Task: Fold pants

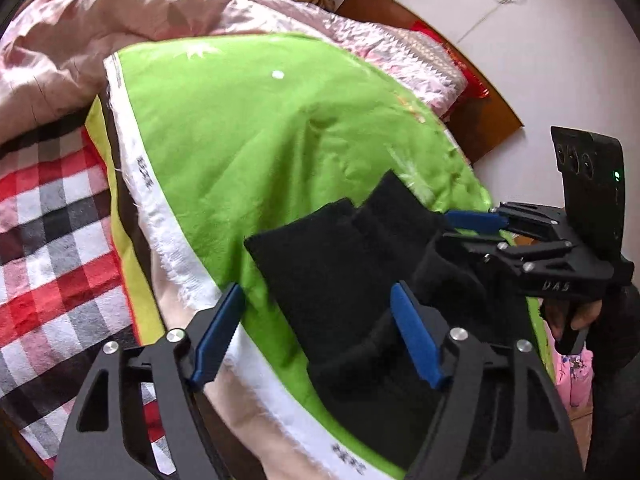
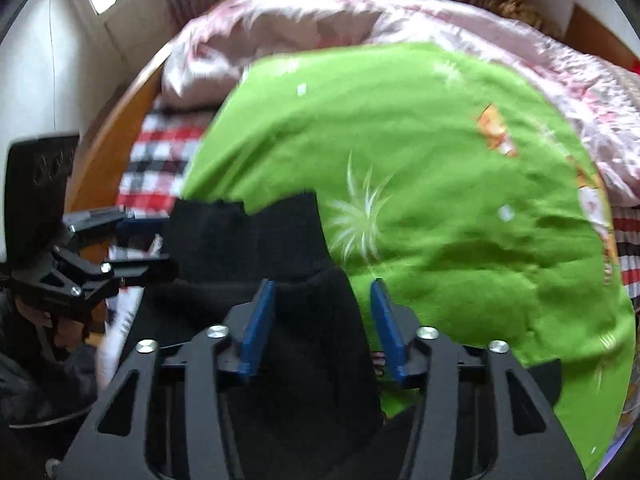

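Black soft-knit pants (image 1: 340, 264) lie bunched on the bright green printed sheet (image 1: 248, 128) near the bed's edge, left hand-held gripper (image 1: 316, 340) with blue pads spread wide over the cloth, right hand-held gripper (image 2: 320, 328) part-way apart, fabric between its unpressing pads (image 2: 258, 328).

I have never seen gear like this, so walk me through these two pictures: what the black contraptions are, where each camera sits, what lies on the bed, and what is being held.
Each picture comes from a camera mounted on a hand-held gripper, looking along its two blue-padded fingers. A person carries one in each hand. In the left camera's view, the left hand-held gripper stands open over black pants lying on a green blanket on a bed. The right hand-held gripper has pants fabric between its pads; whether they press on it is unclear. A pink quilt and a checked sheet lie beyond.
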Action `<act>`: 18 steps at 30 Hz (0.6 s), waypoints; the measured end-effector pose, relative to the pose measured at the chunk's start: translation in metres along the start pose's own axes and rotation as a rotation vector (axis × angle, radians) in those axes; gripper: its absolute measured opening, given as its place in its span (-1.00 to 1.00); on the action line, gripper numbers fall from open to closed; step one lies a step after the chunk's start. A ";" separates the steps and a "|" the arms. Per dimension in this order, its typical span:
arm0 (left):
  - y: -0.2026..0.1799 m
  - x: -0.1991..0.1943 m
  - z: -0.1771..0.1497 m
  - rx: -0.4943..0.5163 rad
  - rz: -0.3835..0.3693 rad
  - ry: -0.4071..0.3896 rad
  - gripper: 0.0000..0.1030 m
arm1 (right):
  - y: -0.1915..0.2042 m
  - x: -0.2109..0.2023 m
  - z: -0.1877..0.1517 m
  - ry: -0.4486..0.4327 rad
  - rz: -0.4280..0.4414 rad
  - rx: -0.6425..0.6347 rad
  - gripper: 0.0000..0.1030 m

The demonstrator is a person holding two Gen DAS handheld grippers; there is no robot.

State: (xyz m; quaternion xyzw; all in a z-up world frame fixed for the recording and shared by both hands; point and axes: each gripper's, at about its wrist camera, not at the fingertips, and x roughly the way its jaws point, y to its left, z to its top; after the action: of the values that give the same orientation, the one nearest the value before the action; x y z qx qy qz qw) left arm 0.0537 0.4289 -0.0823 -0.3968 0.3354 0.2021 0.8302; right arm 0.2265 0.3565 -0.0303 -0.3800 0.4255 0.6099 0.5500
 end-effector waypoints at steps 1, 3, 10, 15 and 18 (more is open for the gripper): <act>0.000 0.003 0.000 -0.004 0.006 -0.002 0.37 | 0.001 0.000 -0.002 -0.007 0.006 -0.003 -0.33; 0.000 0.003 -0.001 0.000 0.015 -0.021 0.17 | 0.003 -0.005 -0.007 -0.037 -0.014 -0.002 -0.44; -0.005 -0.028 0.007 0.029 0.024 -0.111 -0.85 | 0.018 -0.030 -0.012 -0.137 -0.143 -0.013 -0.68; -0.036 -0.050 0.012 0.124 0.082 -0.189 -0.90 | 0.007 -0.040 -0.009 -0.179 -0.148 0.016 -0.68; -0.046 -0.040 0.013 0.167 0.138 -0.170 -0.90 | 0.003 -0.022 -0.008 -0.152 -0.191 0.023 -0.69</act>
State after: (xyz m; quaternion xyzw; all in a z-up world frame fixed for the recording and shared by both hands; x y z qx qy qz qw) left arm 0.0588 0.4090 -0.0238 -0.2838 0.3059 0.2627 0.8700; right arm 0.2263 0.3416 -0.0119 -0.3651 0.3513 0.5771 0.6405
